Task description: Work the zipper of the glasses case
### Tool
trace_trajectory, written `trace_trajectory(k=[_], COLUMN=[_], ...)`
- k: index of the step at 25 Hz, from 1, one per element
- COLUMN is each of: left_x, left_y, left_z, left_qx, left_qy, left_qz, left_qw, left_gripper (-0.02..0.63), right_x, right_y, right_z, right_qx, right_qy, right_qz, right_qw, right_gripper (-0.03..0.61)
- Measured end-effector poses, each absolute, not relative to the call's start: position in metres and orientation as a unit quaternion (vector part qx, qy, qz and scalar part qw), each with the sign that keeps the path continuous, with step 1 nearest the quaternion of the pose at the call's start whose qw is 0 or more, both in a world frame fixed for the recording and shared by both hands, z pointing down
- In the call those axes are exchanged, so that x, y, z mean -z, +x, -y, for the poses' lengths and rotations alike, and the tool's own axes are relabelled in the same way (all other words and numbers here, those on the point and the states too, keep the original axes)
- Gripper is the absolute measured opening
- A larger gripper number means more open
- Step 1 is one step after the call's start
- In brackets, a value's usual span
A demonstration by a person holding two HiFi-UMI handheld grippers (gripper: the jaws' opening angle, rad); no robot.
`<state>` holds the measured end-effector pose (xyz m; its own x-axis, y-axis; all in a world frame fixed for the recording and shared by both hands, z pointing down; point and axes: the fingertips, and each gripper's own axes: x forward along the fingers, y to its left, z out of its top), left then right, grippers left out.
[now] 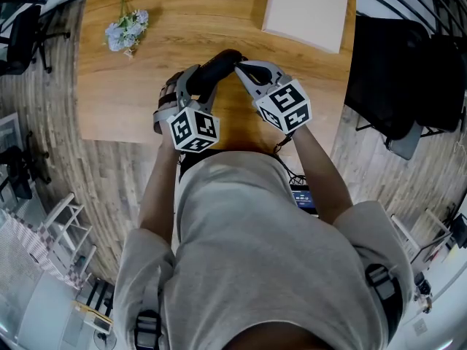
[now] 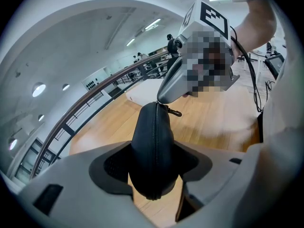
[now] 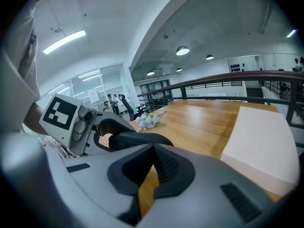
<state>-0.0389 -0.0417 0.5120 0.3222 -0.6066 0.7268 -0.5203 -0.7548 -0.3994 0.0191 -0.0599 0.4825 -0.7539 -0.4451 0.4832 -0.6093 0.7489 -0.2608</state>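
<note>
The black glasses case hangs above the wooden table, and my left gripper is shut on its rounded body. In the left gripper view the case stands between the two pads with its zip line facing the camera. My right gripper is shut, its fingertips pinched at the top end of the zip line, where the pull sits. A small metal clasp dangles just beside them. In the right gripper view the case lies right behind the closed tips of my right gripper.
A bunch of pale blue flowers lies at the table's far left. A flat white box sits at the far right. Black chairs stand at the right and the left of the table.
</note>
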Motion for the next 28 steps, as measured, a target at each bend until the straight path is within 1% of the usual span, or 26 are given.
trace_trajectory(k=[9,13,17,21,23,28], left_x=[-0.512,-0.501,-0.49,-0.482,-0.483,-0.483], left_y=[-0.036,-0.032,-0.031,-0.029,-0.031,-0.034], left_z=[0.045,0.04,0.038,0.034,0.033,0.035], left_qx=[0.464,0.428,0.406,0.385,0.385,0.387], left_qy=[-0.813,-0.835,-0.846,-0.858,-0.858,-0.851], left_qz=[-0.35,-0.344,-0.339,-0.331,-0.331,-0.349], left_qw=[0.041,0.044,0.065,0.078,0.076,0.064], left_gripper=[0.27,0.27,0.27,0.27,0.27,0.27], right_x=[-0.48,-0.481,-0.481,-0.484,-0.485,-0.481], right_y=[0.012,0.015,0.015,0.017,0.015,0.01], right_z=[0.057,0.058,0.06,0.061,0.059,0.059], right_qx=[-0.197,-0.196,-0.202,-0.233,-0.242,-0.227], right_qy=[0.28,0.28,0.277,0.271,0.266,0.271], right_qz=[0.918,0.918,0.918,0.916,0.917,0.917], right_qw=[0.201,0.202,0.198,0.18,0.174,0.183], right_gripper=[0.025,0.025,0.025,0.025,0.025,0.025])
